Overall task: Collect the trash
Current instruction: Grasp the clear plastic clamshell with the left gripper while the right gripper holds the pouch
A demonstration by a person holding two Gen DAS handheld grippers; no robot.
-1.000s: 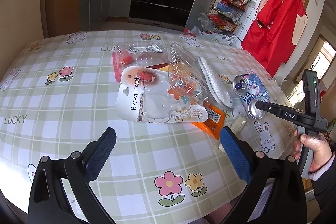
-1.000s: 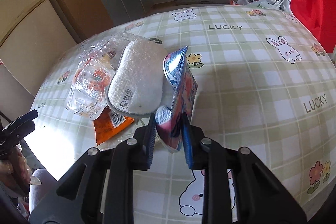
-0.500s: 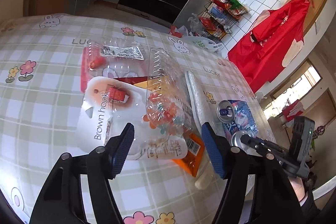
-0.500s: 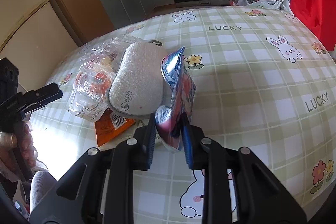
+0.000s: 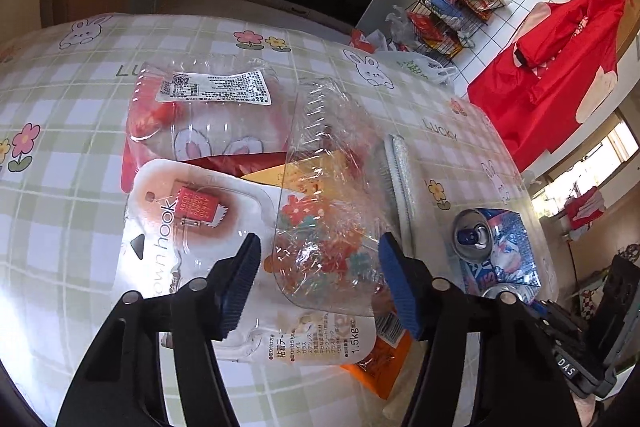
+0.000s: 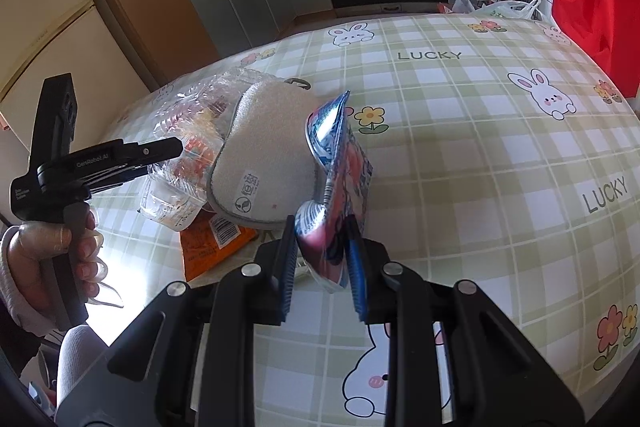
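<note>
Trash lies heaped mid-desk (image 6: pixel 500 155); right gripper (image 6: pixel 322 261) pinches a crushed can (image 6: pixel 338 171), lifted off the pile for carrying, while left gripper (image 5: pixel 320 281), jaws just narrowing yet clear, straddles the clear tray (image 5: pixel 328 187) to grab it.

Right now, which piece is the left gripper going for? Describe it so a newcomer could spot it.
On the checked tablecloth, in the trash pile: the crumpled clear plastic tray lying on the white "Brown hook" card. The left gripper has just been closing around it. Unlike the other clear tray, it bears no printed label.
</note>
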